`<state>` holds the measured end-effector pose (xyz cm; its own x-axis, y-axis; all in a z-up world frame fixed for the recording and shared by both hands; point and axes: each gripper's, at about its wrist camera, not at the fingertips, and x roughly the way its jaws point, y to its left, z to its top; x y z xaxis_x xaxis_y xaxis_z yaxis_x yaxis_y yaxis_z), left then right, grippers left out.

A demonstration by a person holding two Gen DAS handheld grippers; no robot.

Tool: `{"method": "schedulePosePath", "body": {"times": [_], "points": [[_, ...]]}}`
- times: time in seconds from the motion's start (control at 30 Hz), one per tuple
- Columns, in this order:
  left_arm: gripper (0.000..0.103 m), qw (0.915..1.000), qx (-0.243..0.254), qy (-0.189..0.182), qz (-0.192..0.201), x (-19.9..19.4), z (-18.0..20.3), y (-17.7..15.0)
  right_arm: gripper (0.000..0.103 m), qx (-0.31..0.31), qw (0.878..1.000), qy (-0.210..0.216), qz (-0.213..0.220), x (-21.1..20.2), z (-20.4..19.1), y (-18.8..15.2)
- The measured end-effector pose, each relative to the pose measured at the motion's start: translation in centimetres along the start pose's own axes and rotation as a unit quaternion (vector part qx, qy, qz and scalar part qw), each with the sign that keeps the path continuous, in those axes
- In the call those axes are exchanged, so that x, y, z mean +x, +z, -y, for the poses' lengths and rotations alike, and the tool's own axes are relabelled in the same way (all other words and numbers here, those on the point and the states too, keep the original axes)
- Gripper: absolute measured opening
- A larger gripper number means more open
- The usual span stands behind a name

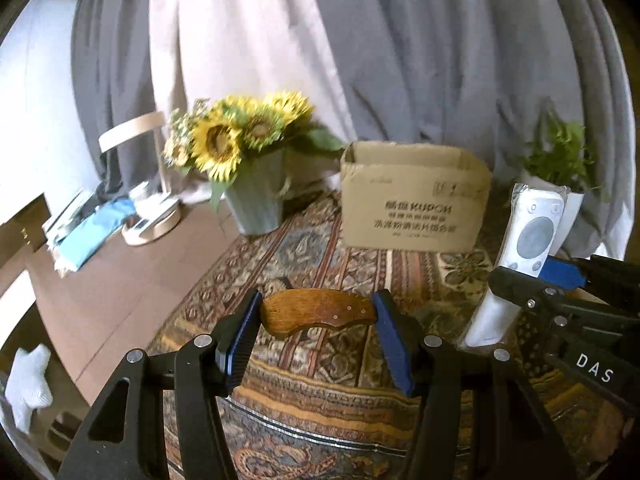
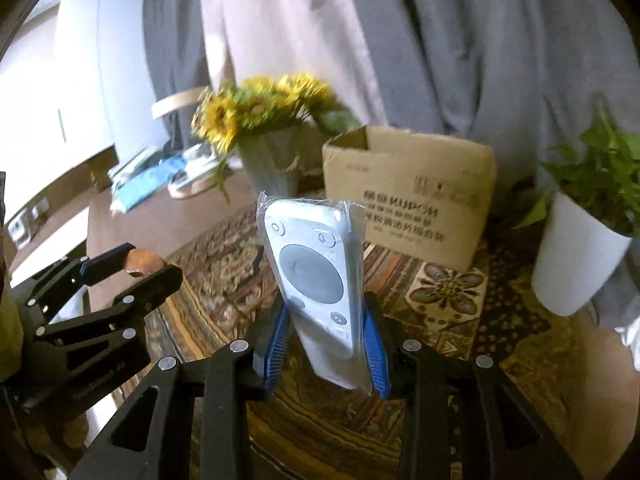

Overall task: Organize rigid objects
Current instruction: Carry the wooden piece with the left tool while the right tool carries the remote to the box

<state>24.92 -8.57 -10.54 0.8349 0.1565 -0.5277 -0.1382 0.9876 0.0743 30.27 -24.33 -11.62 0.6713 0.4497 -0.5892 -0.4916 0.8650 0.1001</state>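
Grey and pale curtains fill the back of the room. Brown wooden table, part-covered by a patterned cloth. At its far edge an open cardboard box, sunflowers in a ribbed pot, a potted plant. Right gripper: jaws closed on a plastic-wrapped white remote, held upright. Left gripper: jaws closed endwise on a wooden handle, possibly a folding knife, above the cloth.
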Motion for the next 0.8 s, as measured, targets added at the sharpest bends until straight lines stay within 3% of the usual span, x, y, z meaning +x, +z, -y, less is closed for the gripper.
{"method": "schedulePosePath", "body": {"times": [0.5, 0.8], "points": [[0.056, 0.9947, 0.036, -0.086, 0.044, -0.1, -0.8, 4.8, 0.037, 0.05, 0.993, -0.089, 0.055, -4.0, -1.1, 3.6], [0.056, 0.9883, 0.057, -0.129, 0.057, 1.3, -0.7, 7.8, 0.037, 0.072, 0.987, -0.12, 0.081, -4.5, -0.8, 5.5]]}}
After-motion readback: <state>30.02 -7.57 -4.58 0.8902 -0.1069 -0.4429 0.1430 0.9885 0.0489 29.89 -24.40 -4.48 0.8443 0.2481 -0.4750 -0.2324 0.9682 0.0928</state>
